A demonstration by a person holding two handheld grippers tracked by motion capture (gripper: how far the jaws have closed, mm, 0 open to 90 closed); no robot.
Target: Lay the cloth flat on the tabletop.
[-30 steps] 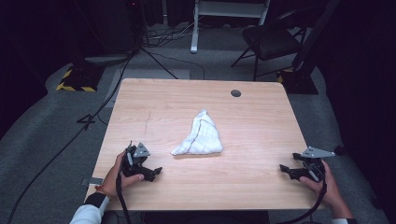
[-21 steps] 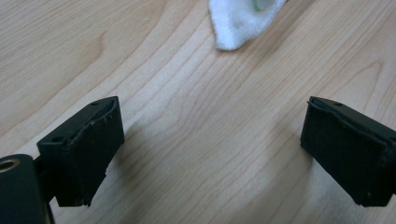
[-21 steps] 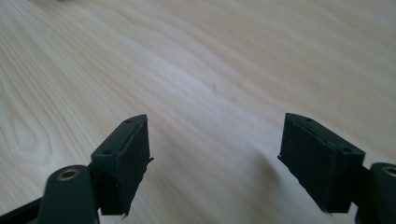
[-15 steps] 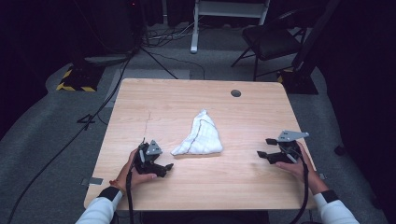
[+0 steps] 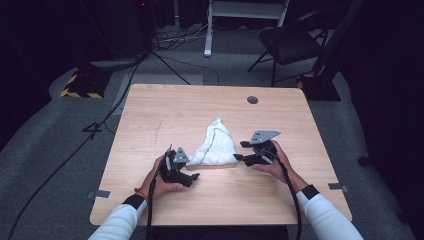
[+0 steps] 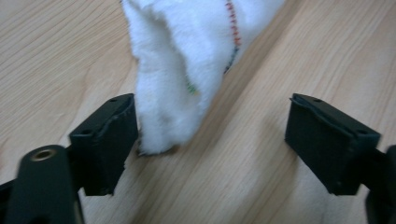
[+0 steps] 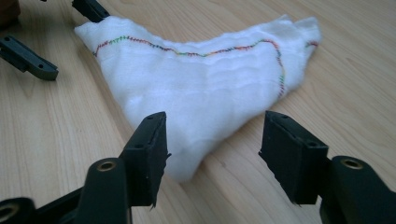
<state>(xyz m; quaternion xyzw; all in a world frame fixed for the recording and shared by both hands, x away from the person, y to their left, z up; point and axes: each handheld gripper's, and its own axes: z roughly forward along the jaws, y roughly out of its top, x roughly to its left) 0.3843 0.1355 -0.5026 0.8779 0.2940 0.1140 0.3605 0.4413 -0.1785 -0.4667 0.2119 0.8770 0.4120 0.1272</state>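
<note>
A white cloth (image 5: pixel 215 145) with a multicoloured stitched hem lies crumpled in a rough triangle at the middle of the wooden table (image 5: pixel 150 110). My left gripper (image 5: pixel 187 170) sits at the cloth's near-left corner, open. In the left gripper view that cloth corner (image 6: pixel 177 93) lies between the jaws, against the left one. My right gripper (image 5: pixel 239 151) is open at the cloth's near-right corner. In the right gripper view the cloth (image 7: pixel 205 88) has its near tip between the open jaws, and the left gripper's fingers (image 7: pixel 28 58) show beyond it.
A round grommet hole (image 5: pixel 252 99) sits near the table's far edge. Beyond the table stand a black chair (image 5: pixel 292 42), a white stand (image 5: pixel 210 30) and floor cables (image 5: pixel 100 120). Bare wood surrounds the cloth on all sides.
Both grippers have moved in from the table's near corners toward the cloth, and now each has a near corner of it between open jaws. The cloth has not moved.
</note>
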